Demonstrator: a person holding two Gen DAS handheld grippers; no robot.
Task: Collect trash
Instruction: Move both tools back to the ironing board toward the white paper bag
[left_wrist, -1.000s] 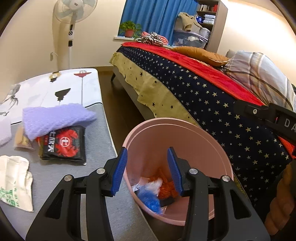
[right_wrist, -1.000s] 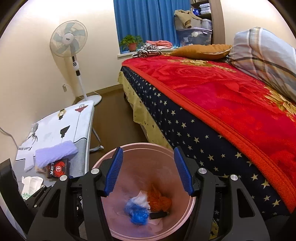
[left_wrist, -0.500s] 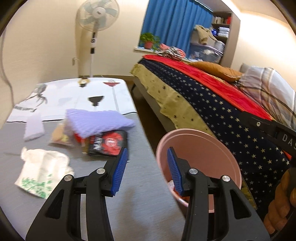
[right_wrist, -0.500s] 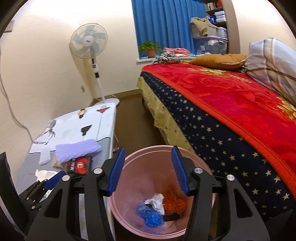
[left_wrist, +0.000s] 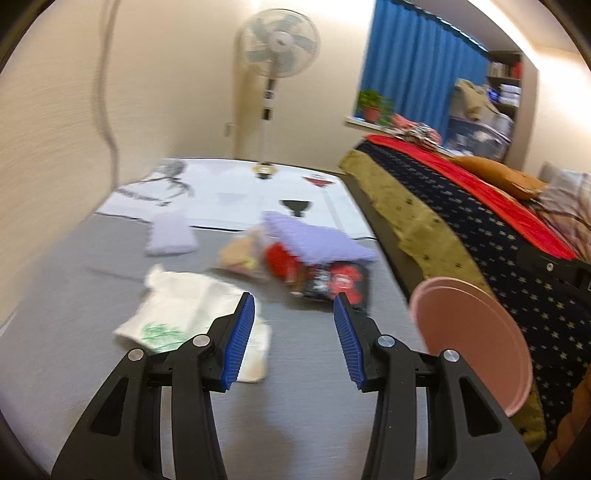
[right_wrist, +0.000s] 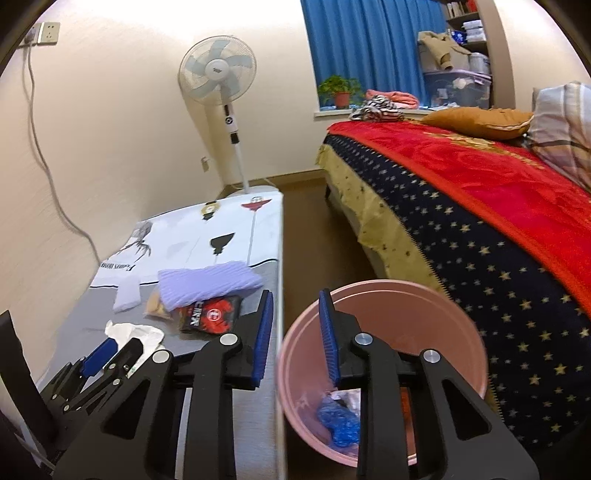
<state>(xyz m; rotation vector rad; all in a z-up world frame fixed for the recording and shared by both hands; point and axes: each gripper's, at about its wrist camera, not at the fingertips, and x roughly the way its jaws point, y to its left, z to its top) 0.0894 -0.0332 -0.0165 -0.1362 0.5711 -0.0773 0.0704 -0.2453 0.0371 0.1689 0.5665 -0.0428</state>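
My left gripper (left_wrist: 294, 306) is open and empty above the grey table (left_wrist: 303, 406). Just left of its fingers lies a crumpled white plastic bag (left_wrist: 184, 314). A black-and-red snack packet (left_wrist: 332, 284) sits ahead, partly under a folded purple cloth (left_wrist: 314, 240), with an orange snack bag (left_wrist: 240, 254) beside it. The pink bin (left_wrist: 469, 332) stands off the table's right edge. My right gripper (right_wrist: 296, 299) hovers over the bin's near rim (right_wrist: 443, 306); its jaws are closing with nothing between them. Blue crumpled trash (right_wrist: 340, 421) lies in the bin. The left gripper (right_wrist: 107, 350) shows low left by the white bag (right_wrist: 136, 332).
A bed (right_wrist: 480, 221) with a starred navy and red cover runs along the right, close behind the bin. A standing fan (right_wrist: 218, 74) is at the table's far end. A printed white cloth (right_wrist: 207, 232) covers the table's far half. A cable (right_wrist: 44, 147) hangs on the left wall.
The left gripper swung left, from over the bin to over the table's trash. The right gripper shifted left to the bin's rim and its jaws narrowed.
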